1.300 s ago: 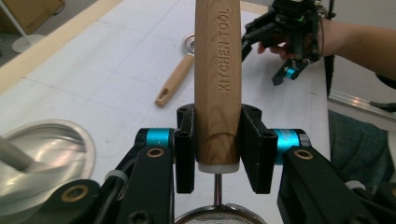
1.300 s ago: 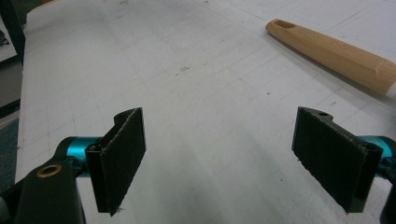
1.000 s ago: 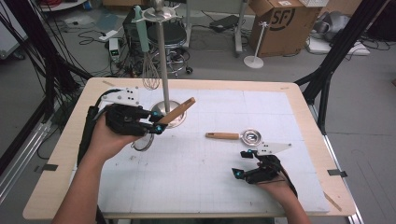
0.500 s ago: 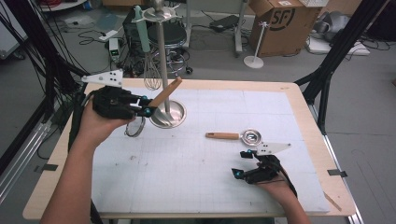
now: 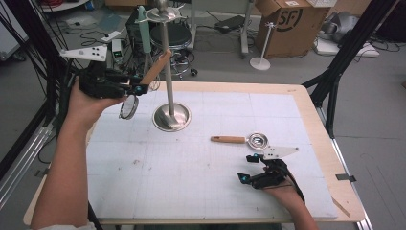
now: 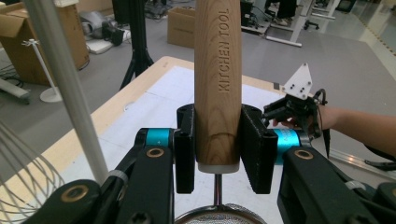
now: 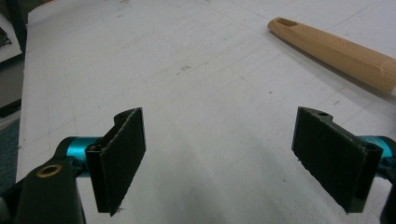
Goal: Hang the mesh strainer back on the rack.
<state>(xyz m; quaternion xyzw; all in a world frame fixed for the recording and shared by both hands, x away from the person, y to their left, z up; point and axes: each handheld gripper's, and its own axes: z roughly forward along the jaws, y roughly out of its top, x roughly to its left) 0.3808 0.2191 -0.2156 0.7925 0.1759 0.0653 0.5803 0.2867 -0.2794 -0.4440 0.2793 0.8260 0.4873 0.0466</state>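
Right gripper [image 5: 249,168] rests low on the bench [image 5: 201,191], near edge, jaws wide apart with nothing between. Just beyond it a second strainer [image 5: 239,140] lies flat. Far left, the left gripper [image 5: 138,89] is raised above the bench, clamped on the wooden handle of a strainer [image 5: 143,84], beside the stand [image 5: 168,86]

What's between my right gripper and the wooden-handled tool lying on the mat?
Nothing: in the right gripper view, bare white mat runs from the open right gripper up to the wooden handle. The high view agrees.
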